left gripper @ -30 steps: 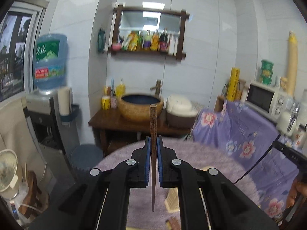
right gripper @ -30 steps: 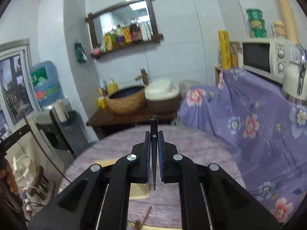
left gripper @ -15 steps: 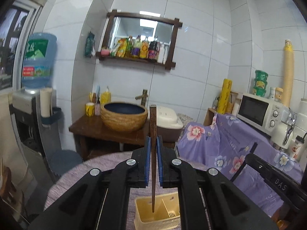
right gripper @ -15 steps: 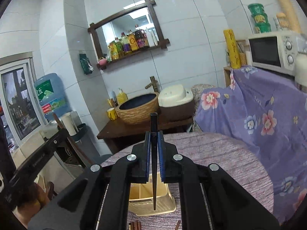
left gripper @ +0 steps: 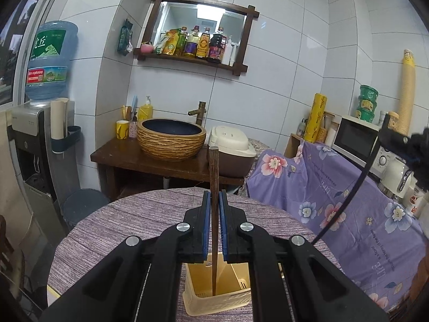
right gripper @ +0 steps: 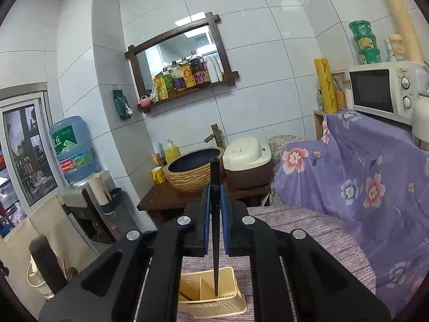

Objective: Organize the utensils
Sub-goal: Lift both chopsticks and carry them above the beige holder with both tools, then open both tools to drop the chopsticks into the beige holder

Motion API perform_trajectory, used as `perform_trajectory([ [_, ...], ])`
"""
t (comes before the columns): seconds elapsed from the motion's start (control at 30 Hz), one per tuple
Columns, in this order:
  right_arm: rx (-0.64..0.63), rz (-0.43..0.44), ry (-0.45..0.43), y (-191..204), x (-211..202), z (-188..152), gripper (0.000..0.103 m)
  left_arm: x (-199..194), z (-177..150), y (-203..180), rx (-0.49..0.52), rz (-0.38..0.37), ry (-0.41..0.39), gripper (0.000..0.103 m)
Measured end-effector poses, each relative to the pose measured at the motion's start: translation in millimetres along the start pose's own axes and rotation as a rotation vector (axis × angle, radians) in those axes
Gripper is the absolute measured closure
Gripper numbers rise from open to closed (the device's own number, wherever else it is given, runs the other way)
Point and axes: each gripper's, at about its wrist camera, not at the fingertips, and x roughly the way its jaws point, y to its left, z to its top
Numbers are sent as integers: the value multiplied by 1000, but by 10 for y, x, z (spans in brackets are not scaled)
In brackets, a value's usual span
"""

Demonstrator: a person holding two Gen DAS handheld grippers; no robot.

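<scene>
Left gripper (left gripper: 213, 225): blue-padded fingers (left gripper: 206, 228) clamped on a brown wooden chopstick (left gripper: 213, 177), held upright, blunt end rising above the fingertips, thin end reaching down below them into a cream plastic utensil holder (left gripper: 217, 299). Holder directly beneath and just ahead of the fingers, standing on a round tabletop (left gripper: 128, 222) under a purple woven cloth; inner divider visible, tip of the brown chopstick within the left compartment, contact with the floor of the holder not discernible. Right gripper (right gripper: 214, 225): fingers (right gripper: 206, 225) likewise closed tight on a black chopstick (right gripper: 214, 187), upright, tapered end pointing down over the same holder (right gripper: 211, 303), tip seen against its interior near the divider; inside or just above, not determinable. Beyond the fingers of both: wooden washstand with a woven-sided basin (left gripper: 171, 139), a white rice cooker (left gripper: 230, 141) beside it, a wall mirror shelf (left gripper: 198, 35) with bottles. To the right of the fingers: floral purple cloth (right gripper: 362, 177), microwave (right gripper: 383, 94). To the left: water dispenser (left gripper: 48, 61).
</scene>
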Motion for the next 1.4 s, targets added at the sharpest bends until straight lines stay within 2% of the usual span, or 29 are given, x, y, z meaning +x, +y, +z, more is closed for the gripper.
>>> perform_trajectory([
  [0.1,-3,-7,22,2,114,-125,95,8,-39,-12,7,-3,9,95],
  [0.43,4,-18,165,-128,567,-858,95,147,-265,36,19,9,68,95],
  [0.6,-7,-29,200,-161,670,-1025,95,253,-390,88,13,14,112,95],
  [0.8,-24,-24,185,-180,637,-1073,94,288,-486,125,-3,5,140,95],
  [0.83,-25,-19,182,-185,618,-1083,91,275,-494,127,-2,1,143,93],
  [0.87,-24,-15,176,-194,591,-1091,85,257,-507,129,0,-5,146,90],
  [0.9,-24,-16,169,-205,559,-1103,78,233,-520,128,0,-8,150,75],
  [0.93,-25,-23,160,-218,514,-1121,59,198,-530,131,1,-11,151,60],
  [0.97,-25,-25,148,-229,469,-1134,43,142,-545,138,1,-16,146,38],
  [1.0,-30,-27,133,-239,414,-1154,43,79,-567,150,2,-23,134,25],
  [1.07,-64,-49,117,-247,290,-1225,43,-54,-637,162,22,-28,122,20],
  [1.13,-80,-57,131,-277,201,-1317,41,-142,-741,162,63,-21,141,9],
  [1.17,-83,-55,150,-301,167,-1379,40,-183,-828,167,86,-15,157,7],
  [1.33,-105,-72,297,-422,108,-1839,40,-228,-1299,287,147,75,281,6],
  [1.4,-112,-88,351,-466,92,-2076,40,-243,-1520,380,142,109,328,10],
])
